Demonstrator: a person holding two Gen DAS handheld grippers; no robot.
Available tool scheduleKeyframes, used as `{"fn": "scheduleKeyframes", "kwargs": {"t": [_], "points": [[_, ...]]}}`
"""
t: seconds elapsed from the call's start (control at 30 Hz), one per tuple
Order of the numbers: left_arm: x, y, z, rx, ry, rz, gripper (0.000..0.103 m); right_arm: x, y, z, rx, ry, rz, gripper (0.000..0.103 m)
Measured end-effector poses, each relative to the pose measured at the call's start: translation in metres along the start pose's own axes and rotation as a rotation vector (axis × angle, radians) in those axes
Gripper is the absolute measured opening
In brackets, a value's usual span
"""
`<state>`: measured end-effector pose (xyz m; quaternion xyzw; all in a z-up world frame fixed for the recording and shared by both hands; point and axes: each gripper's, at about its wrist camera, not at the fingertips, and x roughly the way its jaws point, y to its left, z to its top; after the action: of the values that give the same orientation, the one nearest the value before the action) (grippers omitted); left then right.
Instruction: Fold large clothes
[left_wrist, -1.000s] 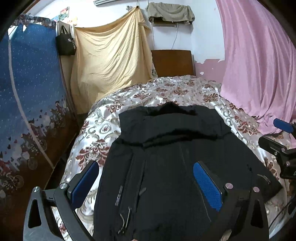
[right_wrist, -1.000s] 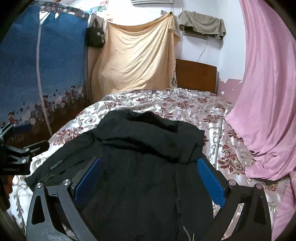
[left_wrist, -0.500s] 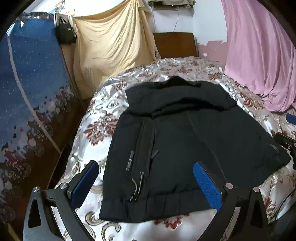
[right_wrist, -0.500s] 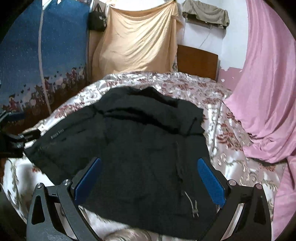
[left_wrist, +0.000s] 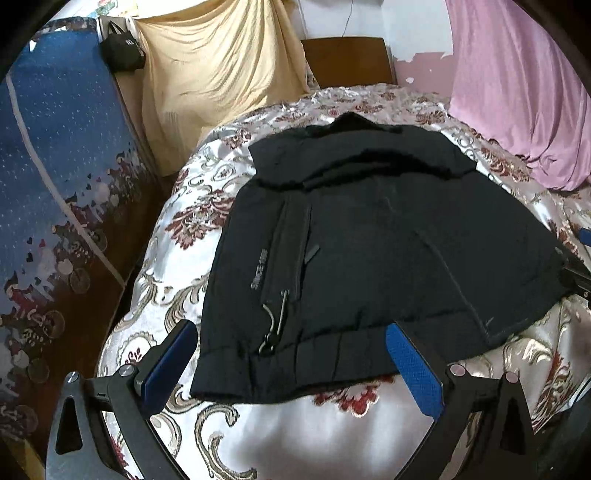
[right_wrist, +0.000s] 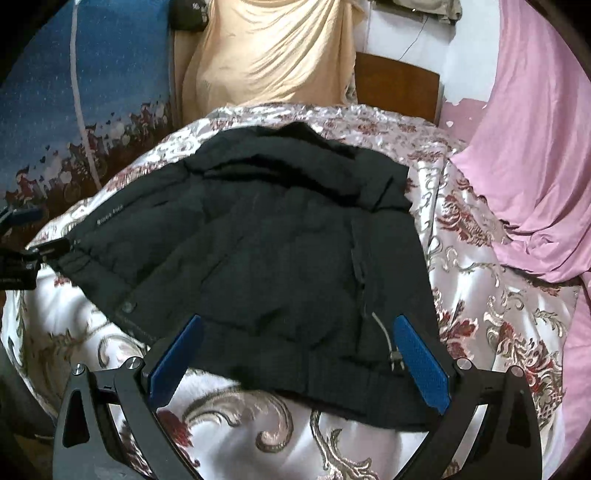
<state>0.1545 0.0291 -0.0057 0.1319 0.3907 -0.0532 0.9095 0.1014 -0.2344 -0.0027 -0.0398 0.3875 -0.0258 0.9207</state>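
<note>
Black jacket (left_wrist: 369, 240) with grey lettering, centre. Bedspread (left_wrist: 177, 258): silvery white satin bearing maroon floral medallions and tan scrolls. At 9 o'clock, blue panel (left_wrist: 55, 147) speckled white, with a dark brown lower band of small figures. At 12 o'clock, pale yellow cloth (left_wrist: 221, 66) and brown headboard (left_wrist: 347, 61). At 2 o'clock, pink curtain (left_wrist: 517, 92). Claw pads (left_wrist: 415, 373) blue on black frames.

Both cameras look down from near the foot of the bed (left_wrist: 303, 435), left one from the left, sharing the black jacket (right_wrist: 280, 258).
</note>
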Motion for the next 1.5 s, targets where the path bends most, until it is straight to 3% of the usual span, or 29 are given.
{"fn": "scheduleKeyframes", "kwargs": {"t": [0.13,0.37,0.47,0.63,0.87,1.07,1.17,1.23,1.37,1.43,1.5], "points": [[0.002,0.002,-0.006,0.009,0.024,-0.013,0.103,0.007,0.002,-0.007,-0.020,0.050,-0.003,0.101],[0.003,0.006,-0.023,0.089,0.068,-0.135,0.103,0.018,0.005,-0.016,-0.090,0.134,0.018,0.101],[0.015,0.004,-0.030,0.162,0.125,-0.075,0.103,0.024,0.007,-0.018,-0.136,0.181,0.022,0.101],[0.033,0.006,-0.029,0.167,0.181,-0.077,0.103,0.027,0.001,-0.018,-0.114,0.211,0.056,0.101],[0.049,-0.011,-0.019,0.246,0.145,0.018,0.103,0.032,-0.004,-0.019,-0.095,0.206,0.047,0.101],[0.043,-0.020,-0.009,0.334,0.061,0.099,0.102,0.031,-0.001,-0.012,-0.293,0.223,0.068,0.101],[0.037,-0.019,-0.003,0.327,0.028,0.084,0.088,0.039,-0.003,-0.001,-0.344,0.249,0.046,0.101],[0.033,-0.016,0.001,0.308,0.017,0.058,0.073,0.043,-0.003,0.003,-0.371,0.240,-0.008,0.101],[0.027,-0.013,0.008,0.282,-0.010,0.022,0.060,0.050,0.003,0.002,-0.427,0.234,-0.086,0.100],[0.026,-0.013,0.011,0.290,-0.024,0.007,0.047,0.047,0.009,-0.002,-0.457,0.225,-0.085,0.094],[0.025,-0.016,0.011,0.299,-0.031,-0.004,0.038,0.044,0.013,-0.003,-0.467,0.216,-0.070,0.078]]}}
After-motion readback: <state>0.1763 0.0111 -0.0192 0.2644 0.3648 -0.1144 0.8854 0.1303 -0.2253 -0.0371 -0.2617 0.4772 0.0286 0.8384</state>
